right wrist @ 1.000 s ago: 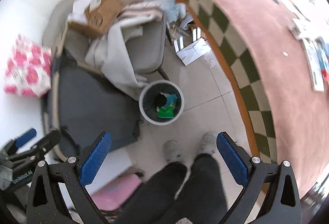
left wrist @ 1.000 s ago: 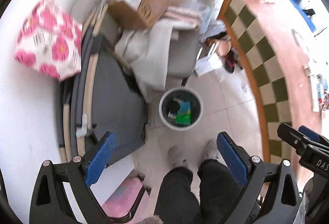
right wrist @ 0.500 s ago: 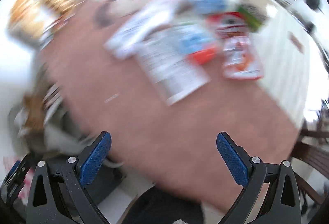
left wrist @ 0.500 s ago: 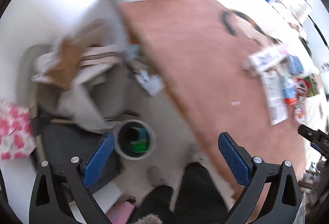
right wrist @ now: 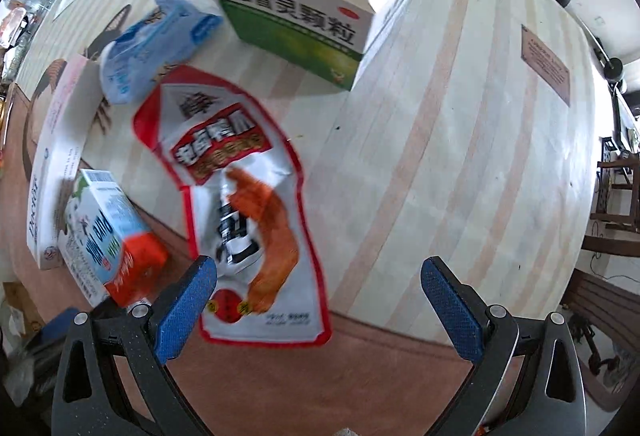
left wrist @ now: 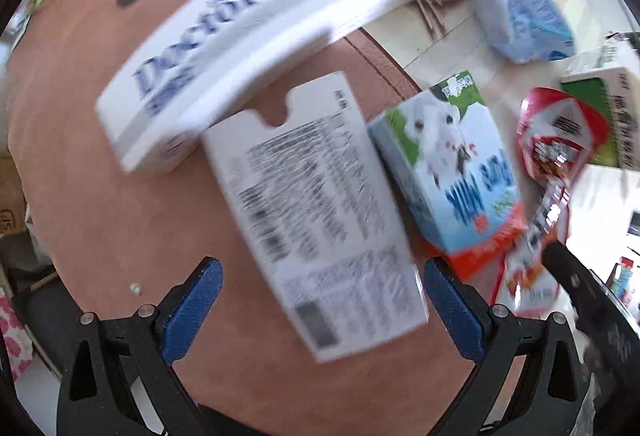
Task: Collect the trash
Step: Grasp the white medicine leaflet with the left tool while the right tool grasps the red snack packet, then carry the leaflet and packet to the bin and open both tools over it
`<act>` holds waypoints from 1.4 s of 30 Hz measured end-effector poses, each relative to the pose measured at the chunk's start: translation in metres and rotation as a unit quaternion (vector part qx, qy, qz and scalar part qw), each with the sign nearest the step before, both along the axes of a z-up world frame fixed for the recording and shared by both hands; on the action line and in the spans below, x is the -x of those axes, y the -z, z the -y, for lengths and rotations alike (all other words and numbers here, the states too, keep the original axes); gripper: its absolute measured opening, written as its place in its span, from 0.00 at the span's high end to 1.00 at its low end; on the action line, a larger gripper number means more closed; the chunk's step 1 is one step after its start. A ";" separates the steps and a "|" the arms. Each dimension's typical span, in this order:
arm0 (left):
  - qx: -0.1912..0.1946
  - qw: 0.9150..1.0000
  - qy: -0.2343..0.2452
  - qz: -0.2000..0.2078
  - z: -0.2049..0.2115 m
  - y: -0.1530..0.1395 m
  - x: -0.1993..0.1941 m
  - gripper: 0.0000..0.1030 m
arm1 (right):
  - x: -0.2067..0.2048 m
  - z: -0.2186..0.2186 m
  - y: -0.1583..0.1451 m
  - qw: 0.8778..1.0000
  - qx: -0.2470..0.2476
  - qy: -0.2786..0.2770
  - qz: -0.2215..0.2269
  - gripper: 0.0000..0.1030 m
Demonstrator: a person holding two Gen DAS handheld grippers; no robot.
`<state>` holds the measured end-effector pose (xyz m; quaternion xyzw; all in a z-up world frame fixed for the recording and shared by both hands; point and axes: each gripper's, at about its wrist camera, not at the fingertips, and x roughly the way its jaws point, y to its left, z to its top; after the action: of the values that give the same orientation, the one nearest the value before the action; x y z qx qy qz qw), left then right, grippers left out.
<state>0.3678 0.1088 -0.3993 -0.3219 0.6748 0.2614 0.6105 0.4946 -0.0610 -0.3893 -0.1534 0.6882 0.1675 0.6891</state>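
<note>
Over the table, left gripper hangs spread wide around the near end of a flat white box, apparently lined up to grab. Right gripper, also spread, sits above a red snack wrapper. Milk carton lies beside the box.

Blurred by motion across the left wrist view: fine print on the flat white carton, unreadable, with its near corner running behind the right blue pad. Hidden at lower right of the same view under a dark arm: the lower end of the red snack pouch. Cut off at the lower left of the right wrist view behind the left pad: the orange base of the milk carton, its lettering too smeared to read.
</note>
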 end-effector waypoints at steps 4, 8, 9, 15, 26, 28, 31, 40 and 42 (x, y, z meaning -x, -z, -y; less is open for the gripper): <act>-0.017 1.000 -0.012 -0.015 -0.005 0.006 -0.006 0.03 | -0.016 -0.005 0.001 1.000 -0.021 -0.006 -0.003 0.00; -0.046 0.999 0.019 -0.002 0.003 -0.005 0.001 0.21 | -0.024 -0.023 0.007 0.999 -0.035 -0.017 -0.008 0.00; -0.049 0.998 0.027 -0.003 0.004 -0.005 0.005 0.21 | -0.025 -0.030 0.009 0.999 -0.035 -0.021 -0.009 0.00; -0.040 0.999 0.018 -0.006 -0.004 -0.001 0.047 0.20 | -0.016 -0.060 0.015 0.998 -0.013 -0.047 0.035 0.07; -0.033 0.999 -0.021 -0.004 -0.016 0.000 0.054 0.18 | 0.023 -0.057 0.007 0.993 0.000 -0.115 0.025 0.49; -0.027 0.999 -0.029 0.005 -0.014 -0.006 0.071 0.21 | 0.021 -0.062 0.010 0.995 0.003 -0.098 0.026 0.42; -0.036 0.999 -0.025 0.013 -0.008 -0.009 0.077 0.25 | 0.019 -0.067 0.012 0.996 0.012 -0.085 0.037 0.42; -0.074 0.997 0.003 0.035 -0.002 -0.048 0.083 0.26 | 0.044 -0.043 0.004 0.996 -0.023 -0.081 0.033 0.55; -0.084 0.995 0.007 0.045 -0.002 -0.064 0.085 0.26 | 0.040 -0.034 0.001 0.996 -0.032 -0.079 0.037 0.55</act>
<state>0.2826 0.1109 -0.3354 -0.2764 0.6246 0.2984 0.6667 0.4542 -0.0269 -0.3906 -0.1912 0.6420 0.2375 0.7034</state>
